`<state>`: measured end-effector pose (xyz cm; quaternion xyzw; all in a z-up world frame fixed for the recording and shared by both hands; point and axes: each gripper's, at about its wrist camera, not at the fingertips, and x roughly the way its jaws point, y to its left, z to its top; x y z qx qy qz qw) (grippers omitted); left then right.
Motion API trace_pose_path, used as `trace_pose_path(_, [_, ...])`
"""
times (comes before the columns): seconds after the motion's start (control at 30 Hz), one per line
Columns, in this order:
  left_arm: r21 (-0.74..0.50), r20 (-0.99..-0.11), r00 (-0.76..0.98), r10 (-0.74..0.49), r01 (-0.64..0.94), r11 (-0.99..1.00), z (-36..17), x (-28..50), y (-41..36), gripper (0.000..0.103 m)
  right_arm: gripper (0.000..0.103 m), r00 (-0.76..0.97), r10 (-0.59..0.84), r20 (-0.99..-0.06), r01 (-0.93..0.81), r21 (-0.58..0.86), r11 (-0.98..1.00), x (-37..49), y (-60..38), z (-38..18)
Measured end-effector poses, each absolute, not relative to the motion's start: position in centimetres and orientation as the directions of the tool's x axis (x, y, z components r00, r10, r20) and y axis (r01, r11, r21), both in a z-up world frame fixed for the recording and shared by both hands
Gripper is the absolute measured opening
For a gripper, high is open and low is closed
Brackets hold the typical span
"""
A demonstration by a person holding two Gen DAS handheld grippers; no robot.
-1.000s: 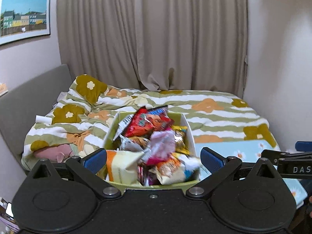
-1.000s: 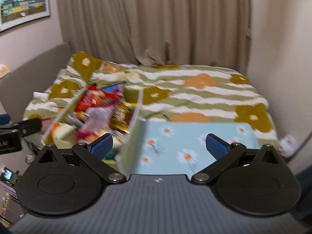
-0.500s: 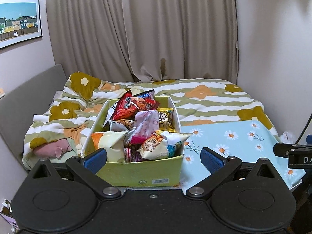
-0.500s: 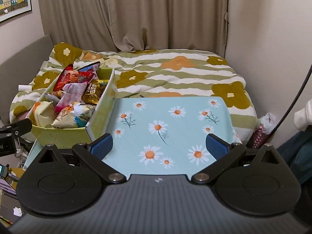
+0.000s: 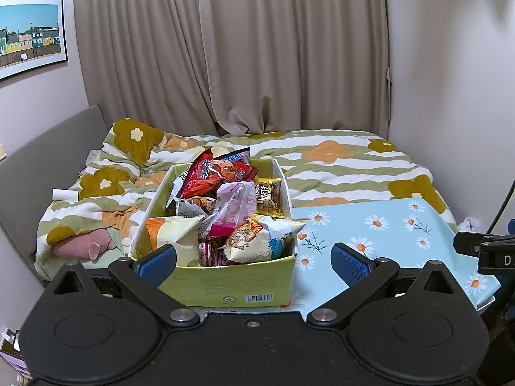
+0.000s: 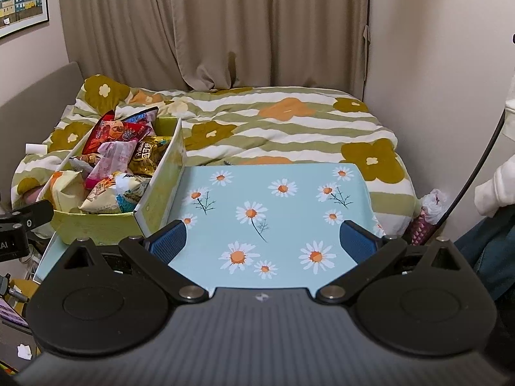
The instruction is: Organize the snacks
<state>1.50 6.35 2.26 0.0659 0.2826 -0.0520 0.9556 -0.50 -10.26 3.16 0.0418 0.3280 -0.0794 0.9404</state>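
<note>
Snacks [image 5: 225, 212] are looking light and crinkly; we are judging sealed edges best, both jaws standing apart, empty.

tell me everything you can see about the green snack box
The green snack box is an open-topped, yellow-green carton that looks like cardboard, with pale inner walls and a barcode and round mark on its near face. It stands upright on the left part of the daisy-print surface, in front of the bed. Crinkly snack bags are heaped above its rim, a red bag at the back. Neither tool touches it.
</note>
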Motion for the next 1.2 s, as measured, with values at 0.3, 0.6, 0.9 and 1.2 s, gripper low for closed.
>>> trace_pose_path(0.3, [0.099,-0.548,0.834,-0.062,0.138,0.985,2.4,1.6,6.1,0.103,0.103,0.773,-0.123,-0.623,0.177,0.025,0.984,-0.5,-10.4,3.2])
trace_pose_path(0.6, [0.1,-0.548,0.834,-0.057,0.133,0.986,2.5,1.8,6.5,0.103,0.103,0.772,-0.121,-0.623,0.176,0.027,0.984,-0.5,-10.4,3.1])
trace_pose_path(0.9, [0.098,-0.549,0.834,-0.058,0.133,0.986,2.4,1.8,6.7,0.103,0.103,0.773,-0.123,-0.623,0.178,0.027,0.984,-0.4,-10.5,3.1])
trace_pose_path(1.2, [0.06,-0.533,0.843,-0.075,0.126,0.99,2.7,1.6,7.2,0.103,0.103,0.773,-0.121,-0.622,0.177,0.028,0.984,-0.4,-10.6,3.1])
